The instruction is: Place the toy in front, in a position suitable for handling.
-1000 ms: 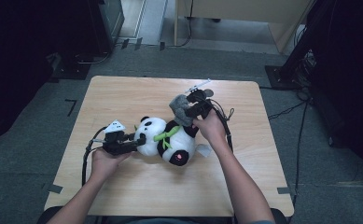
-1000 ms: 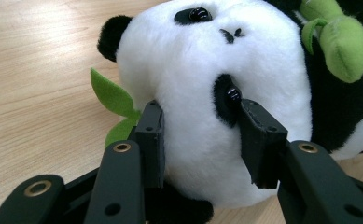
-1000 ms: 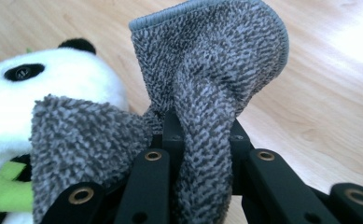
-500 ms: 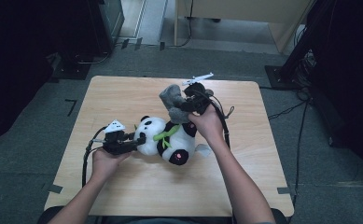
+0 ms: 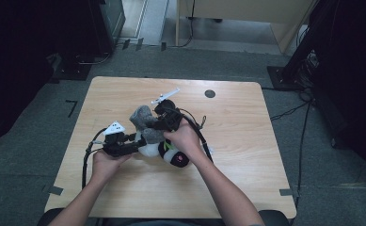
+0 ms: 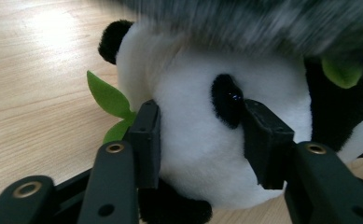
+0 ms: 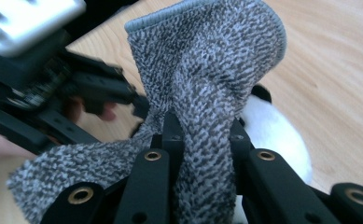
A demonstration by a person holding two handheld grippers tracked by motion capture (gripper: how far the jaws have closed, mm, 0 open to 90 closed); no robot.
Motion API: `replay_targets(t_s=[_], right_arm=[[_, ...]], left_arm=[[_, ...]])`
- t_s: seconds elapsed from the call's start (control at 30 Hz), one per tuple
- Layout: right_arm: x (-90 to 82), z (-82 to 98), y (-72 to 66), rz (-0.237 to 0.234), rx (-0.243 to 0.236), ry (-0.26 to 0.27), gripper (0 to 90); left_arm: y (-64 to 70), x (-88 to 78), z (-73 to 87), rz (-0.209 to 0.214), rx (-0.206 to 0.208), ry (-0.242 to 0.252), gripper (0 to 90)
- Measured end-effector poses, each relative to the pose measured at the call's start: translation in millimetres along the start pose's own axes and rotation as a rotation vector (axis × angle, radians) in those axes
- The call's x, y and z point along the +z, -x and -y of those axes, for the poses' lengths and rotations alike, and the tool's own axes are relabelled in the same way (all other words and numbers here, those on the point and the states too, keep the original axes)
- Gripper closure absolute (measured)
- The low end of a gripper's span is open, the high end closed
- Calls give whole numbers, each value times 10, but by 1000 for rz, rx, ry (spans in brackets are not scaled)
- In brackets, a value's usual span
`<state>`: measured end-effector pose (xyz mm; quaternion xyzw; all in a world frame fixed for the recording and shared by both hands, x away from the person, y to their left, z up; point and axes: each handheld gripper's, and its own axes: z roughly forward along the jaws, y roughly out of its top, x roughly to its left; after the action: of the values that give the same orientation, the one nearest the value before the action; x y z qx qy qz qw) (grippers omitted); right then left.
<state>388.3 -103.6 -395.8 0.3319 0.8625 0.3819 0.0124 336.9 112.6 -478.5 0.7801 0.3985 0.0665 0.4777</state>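
A toy panda point(image 5: 169, 149) lies on the wooden table point(image 5: 246, 155), a little left of the middle and towards the near edge. The left claw point(image 5: 134, 147) comes in from the left at table height. In the left gripper view its two black fingers point(image 6: 147, 140) sit on either side of the panda's white head, one by a green felt leaf point(image 6: 108, 100), the other beside the black eye patch. The jaws have just been opening, with the head between them; the pads look to rest against the fur without squeezing it, so the hold is loose at best.

The right claw point(image 5: 153, 123) is just beyond the panda, above its far side, and is closed tight on a grey speckled cloth point(image 5: 142, 117). In the right gripper view the cloth point(image 7: 207, 79) rises as a bunched fold from between the jaws, its hemmed edge on top, and one end trails down to the left. The cloth hangs over the panda's head, blurred at the top of the left gripper view.
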Motion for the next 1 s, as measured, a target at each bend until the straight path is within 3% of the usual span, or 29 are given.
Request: replay_targets(t_s=[0.23, 0.27, 0.37, 0.57, 0.63, 0.77, 0.9, 1.0], right_arm=[[8, 64, 158, -18, 45, 17, 774], [-2, 70, 204, -19, 59, 24, 774], [-1, 75, 250, -19, 66, 33, 774], [19, 88, 350, -42, 110, 46, 774], [24, 91, 371, -47, 119, 46, 774], [35, 93, 382, -46, 113, 45, 775], [40, 94, 380, -45, 110, 43, 774], [49, 94, 374, -47, 107, 41, 775]], left_arm=[[3, -27, 3, 5, -3, 49, 381], [16, -51, 0, 7, 15, 60, 366], [19, -53, 13, 31, 14, 34, 282], [37, -42, 46, 33, 31, 25, 221], [55, 0, 66, 15, 55, 11, 190], [67, 52, 101, -6, 89, 41, 163], [11, 137, 136, 3, 85, 59, 88], [-38, 212, 164, 34, 50, 51, 24]])
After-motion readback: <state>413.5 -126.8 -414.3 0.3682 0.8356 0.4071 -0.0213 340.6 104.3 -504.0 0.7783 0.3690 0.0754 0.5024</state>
